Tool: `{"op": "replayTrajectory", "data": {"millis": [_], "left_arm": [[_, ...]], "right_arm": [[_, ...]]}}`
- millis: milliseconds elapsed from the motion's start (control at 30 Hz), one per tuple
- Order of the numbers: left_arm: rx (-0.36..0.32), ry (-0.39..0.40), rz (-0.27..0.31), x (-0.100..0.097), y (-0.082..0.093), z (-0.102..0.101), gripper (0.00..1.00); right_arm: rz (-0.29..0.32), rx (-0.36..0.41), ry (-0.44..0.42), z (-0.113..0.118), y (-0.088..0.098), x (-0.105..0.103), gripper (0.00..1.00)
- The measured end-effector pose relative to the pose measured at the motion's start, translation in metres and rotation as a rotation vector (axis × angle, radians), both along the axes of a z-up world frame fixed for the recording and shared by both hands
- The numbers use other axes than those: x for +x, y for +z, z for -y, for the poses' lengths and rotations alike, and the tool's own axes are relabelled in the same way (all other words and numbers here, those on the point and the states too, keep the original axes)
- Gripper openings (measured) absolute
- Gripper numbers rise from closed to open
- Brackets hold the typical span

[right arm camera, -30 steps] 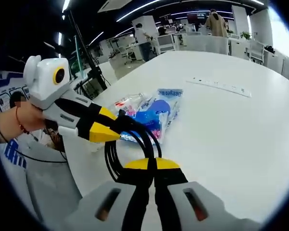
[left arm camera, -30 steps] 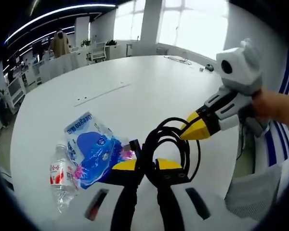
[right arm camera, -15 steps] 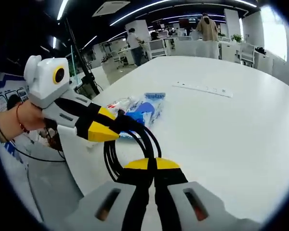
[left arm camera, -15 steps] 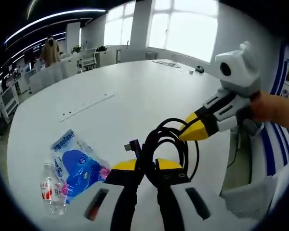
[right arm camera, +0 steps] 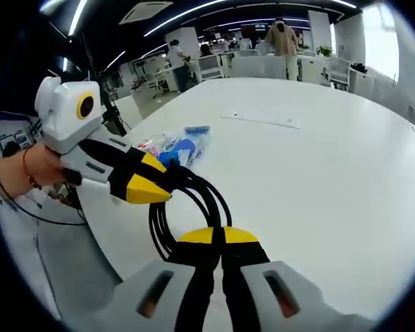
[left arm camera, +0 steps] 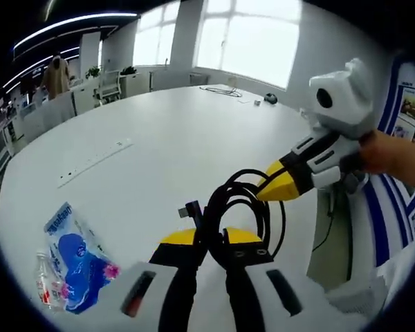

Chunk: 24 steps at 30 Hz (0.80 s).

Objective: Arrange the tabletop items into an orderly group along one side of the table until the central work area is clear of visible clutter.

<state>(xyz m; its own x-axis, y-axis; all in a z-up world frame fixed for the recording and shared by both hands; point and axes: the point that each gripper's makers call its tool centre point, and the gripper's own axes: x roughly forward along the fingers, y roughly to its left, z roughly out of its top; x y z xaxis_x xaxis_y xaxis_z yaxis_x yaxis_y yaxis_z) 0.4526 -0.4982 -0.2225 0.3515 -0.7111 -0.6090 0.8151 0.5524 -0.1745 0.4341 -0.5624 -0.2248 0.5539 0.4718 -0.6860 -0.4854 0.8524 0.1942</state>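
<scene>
A coiled black cable (left arm camera: pixel 243 202) hangs in the air between both grippers. My left gripper (left arm camera: pixel 209 238) is shut on its near loop, and my right gripper (left arm camera: pixel 275 188) comes in from the right, shut on the far side. In the right gripper view my right gripper (right arm camera: pixel 216 236) clamps the black cable (right arm camera: pixel 183 207), with my left gripper (right arm camera: pixel 146 188) entering from the left. A blue snack bag (left arm camera: pixel 76 258) and a small water bottle (left arm camera: pixel 43 288) lie at the table's near left edge. From the other side the blue snack bag (right arm camera: pixel 183 146) and water bottle (right arm camera: pixel 149 144) show behind the left gripper.
The white round table (left arm camera: pixel 180 145) holds a flush power strip (left arm camera: pixel 93 161), plus a cable and mouse (left arm camera: pixel 270 99) at its far edge. A person's hand (left arm camera: pixel 394 155) holds the right gripper. People and desks stand in the background (right arm camera: pixel 283 41).
Both grippers have carried the cable away from the bag and bottle; the views swung, so those items now sit farther off and smaller. The grips on the cable are unchanged.
</scene>
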Motion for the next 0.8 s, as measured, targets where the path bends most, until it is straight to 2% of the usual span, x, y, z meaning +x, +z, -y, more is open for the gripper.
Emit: {"op": "replayTrajectory", "data": {"millis": [400,800], "left_arm": [[-0.031,-0.025,-0.063,0.0,-0.017,0.04,0.11],[-0.023,-0.031,-0.135,0.006,-0.047,0.068,0.11]], "right_arm": [[-0.038,-0.033,-0.047,0.039,-0.013,-0.004,0.0],[-0.101,-0.05,-0.084,0.067,-0.041,-0.001,0.0]]}}
